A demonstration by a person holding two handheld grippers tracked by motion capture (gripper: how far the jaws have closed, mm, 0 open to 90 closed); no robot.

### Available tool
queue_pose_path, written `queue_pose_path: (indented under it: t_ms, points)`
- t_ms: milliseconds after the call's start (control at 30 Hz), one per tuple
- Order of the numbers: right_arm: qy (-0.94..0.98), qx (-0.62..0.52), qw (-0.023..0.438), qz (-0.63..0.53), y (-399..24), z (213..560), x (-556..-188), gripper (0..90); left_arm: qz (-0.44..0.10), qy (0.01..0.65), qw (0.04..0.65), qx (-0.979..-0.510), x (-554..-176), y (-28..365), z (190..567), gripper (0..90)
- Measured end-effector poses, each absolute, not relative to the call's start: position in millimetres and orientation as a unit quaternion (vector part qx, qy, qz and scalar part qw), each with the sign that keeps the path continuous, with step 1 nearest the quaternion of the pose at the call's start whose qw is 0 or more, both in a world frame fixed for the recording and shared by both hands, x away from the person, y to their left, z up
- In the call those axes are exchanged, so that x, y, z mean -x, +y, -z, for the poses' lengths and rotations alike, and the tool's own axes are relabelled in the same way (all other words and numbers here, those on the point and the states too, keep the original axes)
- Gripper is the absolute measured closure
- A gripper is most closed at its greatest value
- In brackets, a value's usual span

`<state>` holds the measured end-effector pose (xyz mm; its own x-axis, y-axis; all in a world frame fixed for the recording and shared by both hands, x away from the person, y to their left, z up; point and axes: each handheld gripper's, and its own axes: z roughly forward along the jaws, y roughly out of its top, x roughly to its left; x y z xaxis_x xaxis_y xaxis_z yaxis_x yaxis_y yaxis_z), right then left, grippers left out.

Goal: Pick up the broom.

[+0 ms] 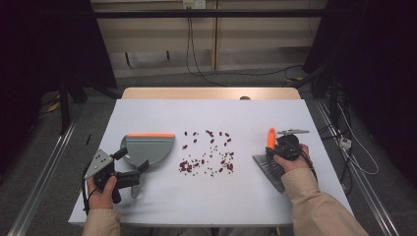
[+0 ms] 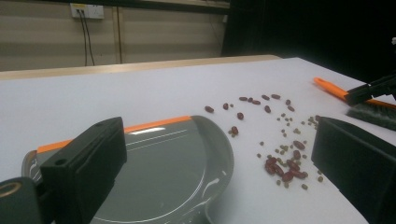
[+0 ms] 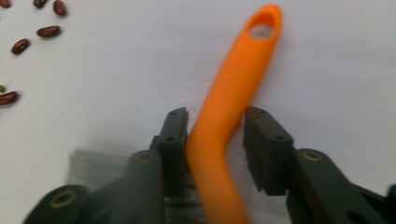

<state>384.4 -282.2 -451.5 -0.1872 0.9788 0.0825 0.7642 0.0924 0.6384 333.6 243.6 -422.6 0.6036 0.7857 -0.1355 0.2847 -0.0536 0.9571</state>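
A grey dustpan (image 1: 150, 147) with an orange lip lies left of centre; in the left gripper view the dustpan (image 2: 163, 172) sits right in front of the jaws. My left gripper (image 1: 140, 178) hovers at its near edge, open wide and holding nothing (image 2: 215, 177). Several dark red beans and small green ones (image 1: 209, 155) are scattered mid-table (image 2: 280, 163). At the right, a brush (image 1: 271, 137) lies flat, its orange handle pointing away from me. My right gripper (image 1: 282, 147) is shut on that handle (image 3: 233, 84), one jaw against each side (image 3: 215, 140).
The white table (image 1: 162, 113) ends in a wooden strip at the far edge. Cables and metal rails run along the floor on both sides. Bare table surface lies between the beans and each tool. A few beans (image 3: 49, 31) lie left of the brush handle.
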Motion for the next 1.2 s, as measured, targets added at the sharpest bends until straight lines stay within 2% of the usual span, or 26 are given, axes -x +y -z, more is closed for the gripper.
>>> queue_pose_path:
  t_ms: [67, 367, 533, 633, 733, 767, 1200]
  points:
    - [0.719, -0.608, 0.182, -0.284, -280, 450, -386, 68.6, -0.219, 0.388, 0.57, -0.691, -334, 243, 423, 3.2]
    - [0.738, -0.596, 0.149, -0.28, -270, 446, -405, 69.4, -0.218, 0.384, 0.566, -0.696, -336, 241, 423, 3.2]
    - [0.738, -0.593, 0.152, -0.285, -261, 448, -415, 67.2, -0.216, 0.382, 0.567, -0.697, -336, 241, 424, 3.2]
    - [0.74, -0.593, 0.127, -0.292, -265, 446, -416, 63.7, -0.216, 0.381, 0.566, -0.699, -335, 241, 424, 3.2]
    - [0.757, -0.574, 0.139, -0.279, -264, 447, -413, 65.6, -0.218, 0.382, 0.565, -0.698, -335, 243, 423, 3.2]
    - [0.771, -0.559, 0.156, -0.263, -260, 447, -414, 67.3, -0.219, 0.385, 0.567, -0.695, -334, 243, 423, 3.2]
    - [0.752, -0.575, 0.159, -0.28, -261, 452, -411, 68.1, -0.22, 0.371, 0.562, -0.706, -336, 235, 421, 3.2]
